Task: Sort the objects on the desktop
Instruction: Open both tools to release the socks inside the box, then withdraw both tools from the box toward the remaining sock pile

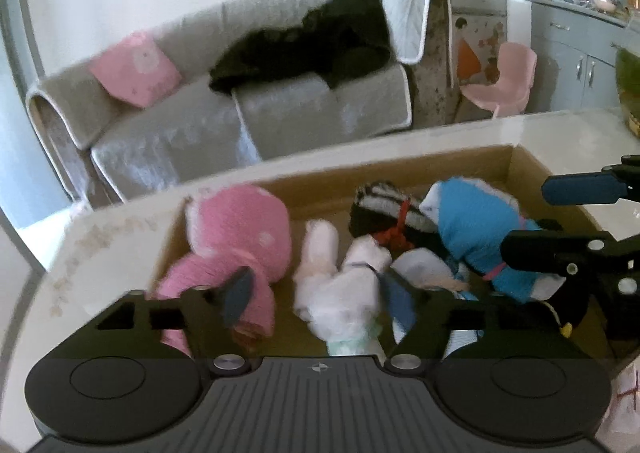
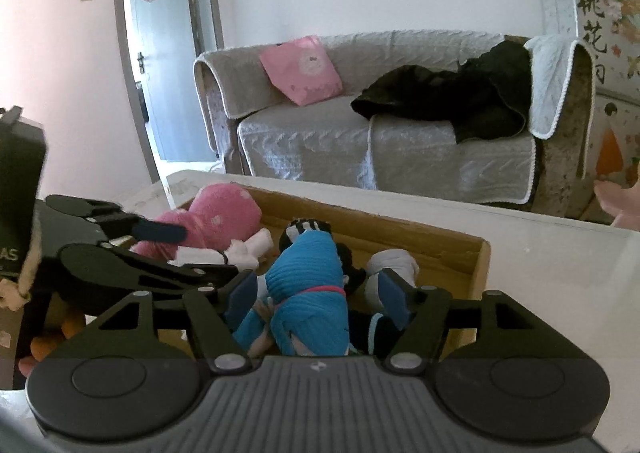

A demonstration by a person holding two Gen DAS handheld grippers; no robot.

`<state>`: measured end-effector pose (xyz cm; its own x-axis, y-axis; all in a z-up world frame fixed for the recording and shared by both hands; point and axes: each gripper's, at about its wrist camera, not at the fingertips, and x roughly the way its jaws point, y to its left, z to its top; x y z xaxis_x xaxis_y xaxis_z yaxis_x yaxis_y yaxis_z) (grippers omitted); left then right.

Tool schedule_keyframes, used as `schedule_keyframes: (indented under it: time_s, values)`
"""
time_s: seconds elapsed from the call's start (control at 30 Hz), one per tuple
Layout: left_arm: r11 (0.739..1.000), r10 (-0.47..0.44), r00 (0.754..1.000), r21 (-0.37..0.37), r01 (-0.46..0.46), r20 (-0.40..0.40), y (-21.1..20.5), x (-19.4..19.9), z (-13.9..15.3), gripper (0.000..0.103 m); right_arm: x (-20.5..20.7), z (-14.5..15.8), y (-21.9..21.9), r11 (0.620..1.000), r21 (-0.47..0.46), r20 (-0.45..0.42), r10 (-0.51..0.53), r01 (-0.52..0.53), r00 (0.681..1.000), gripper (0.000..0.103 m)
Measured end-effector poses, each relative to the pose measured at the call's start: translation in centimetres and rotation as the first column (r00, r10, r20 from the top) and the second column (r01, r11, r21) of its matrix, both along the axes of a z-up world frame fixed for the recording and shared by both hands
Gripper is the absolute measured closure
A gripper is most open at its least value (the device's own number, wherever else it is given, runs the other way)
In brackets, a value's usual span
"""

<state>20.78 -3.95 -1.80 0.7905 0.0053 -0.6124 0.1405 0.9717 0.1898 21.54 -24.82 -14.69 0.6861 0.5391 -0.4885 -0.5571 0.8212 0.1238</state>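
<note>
Cardboard box (image 1: 460, 161) crammed w/ soft items: pink plush (image 1: 240, 237) at 10 o'clock, white bundle (image 1: 340, 285) dead centre, blue bundle (image 1: 472, 229) at 2 o'clock. Bare box floor only btwn pink and white. Right gripper (image 1: 560, 221) blocked the 3 o'clock side. Box walls hemmed entry; came in from above only. Table (image 1: 560, 129) beyond far wall lay bare.

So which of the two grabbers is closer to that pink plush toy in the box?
Left. The left gripper hangs just beside the pink plush toy, one finger in front of it. The right gripper sits further along the cardboard box, straddling the blue plush toy.
</note>
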Motion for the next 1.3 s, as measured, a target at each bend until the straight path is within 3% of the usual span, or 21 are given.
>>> schedule_keyframes:
  time_s: [0.13, 0.27, 0.37, 0.47, 0.63, 0.77, 0.97, 1.3]
  values:
    - [0.999, -0.025, 0.997, 0.036, 0.022, 0.073, 0.1, -2.0, 1.5, 0.011, -1.2, 0.7, -0.9, 0.999, 0.032, 0.023, -0.001, 0.0, 1.0, 0.035]
    - [0.999, -0.027, 0.996, 0.039, 0.024, 0.081, 1.0, -3.2, 2.3, 0.009, -2.3, 1.2, -1.7, 0.999, 0.049, 0.04, 0.016, -0.018, 0.999, 0.032]
    - [1.0, -0.019, 0.997, 0.015, 0.018, 0.072, 3.0, -4.8, 2.7, 0.008, -3.8, 1.7, -2.6, 0.997, 0.047, 0.065, 0.064, -0.067, 0.996, 0.03]
    - [0.999, 0.005, 0.996, 0.041, -0.009, 0.089, 5.2, -7.6, 2.6, 0.0, -5.3, 1.8, -4.3, 0.99, 0.062, 0.073, 0.121, -0.125, 0.99, 0.029]
    - [0.998, 0.01, 0.996, 0.068, -0.016, 0.09, 8.1, -11.2, 2.0, 0.0, -6.9, 0.9, -6.8, 0.969, 0.059, 0.044, 0.238, -0.241, 0.97, 0.026]
    - [0.999, 0.038, 0.999, -0.005, -0.038, 0.035, 11.1, -13.1, 1.1, 0.0, -6.7, -0.4, -8.0, 0.956, 0.073, -0.007, 0.286, -0.285, 0.958, 0.026]
    - [0.999, 0.021, 0.999, 0.037, -0.02, -0.024, 10.4, -13.0, -1.3, 0.0, -6.1, -2.9, -7.2, 0.949, 0.059, -0.088, 0.313, -0.309, 0.946, 0.026]
    - [0.998, -0.043, 0.997, 0.036, 0.045, -0.072, 7.5, -11.2, -3.5, 0.0, -6.8, -5.4, -5.7, 0.939, -0.023, -0.106, 0.339, -0.343, 0.935, 0.027]
